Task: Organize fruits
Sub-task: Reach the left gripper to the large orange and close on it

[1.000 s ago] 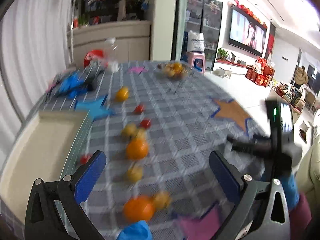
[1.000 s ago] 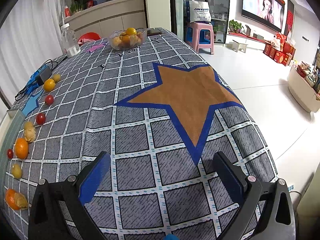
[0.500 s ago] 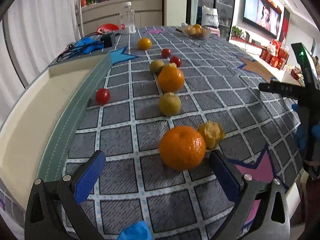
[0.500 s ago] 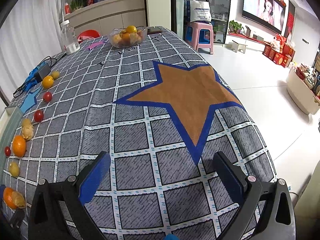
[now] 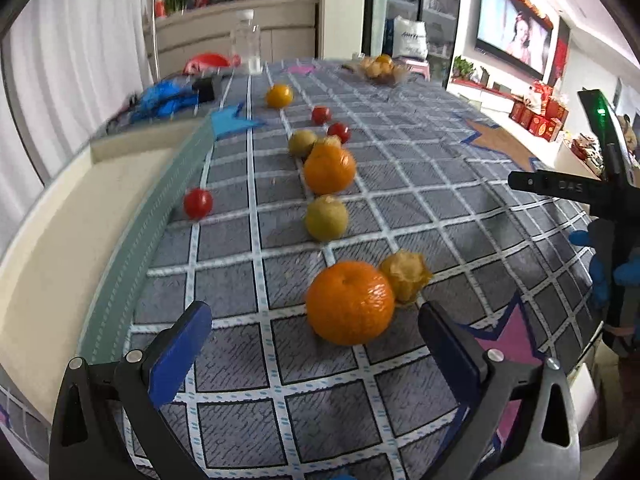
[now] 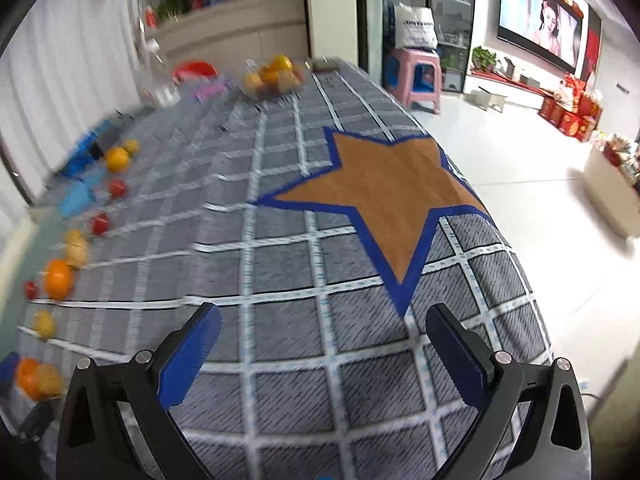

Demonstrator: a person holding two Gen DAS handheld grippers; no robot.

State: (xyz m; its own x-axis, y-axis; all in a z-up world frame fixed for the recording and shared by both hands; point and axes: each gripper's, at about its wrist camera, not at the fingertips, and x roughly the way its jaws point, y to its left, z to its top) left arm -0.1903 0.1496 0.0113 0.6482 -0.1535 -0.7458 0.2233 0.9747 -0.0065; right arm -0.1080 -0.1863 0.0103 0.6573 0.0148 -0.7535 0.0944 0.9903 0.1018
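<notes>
My left gripper is open and empty, just short of a large orange with a husked physalis touching its right side. Beyond them a line of fruit runs away: a yellow-green fruit, a second orange, small red tomatoes and a far orange fruit. A glass bowl of fruit stands at the far end; it also shows in the right wrist view. My right gripper is open and empty over the checked cloth near the brown star.
A cream tray with a green rim lies along the left table edge. A clear bottle, blue cables and a red object sit at the far left. The right gripper's body stands at the table's right edge. A pink stool stands beyond the table.
My left gripper has swung down and closed in on the near orange, which now lies just ahead of the fingers. My right gripper view has shifted and blurred slightly. Both stay open.
</notes>
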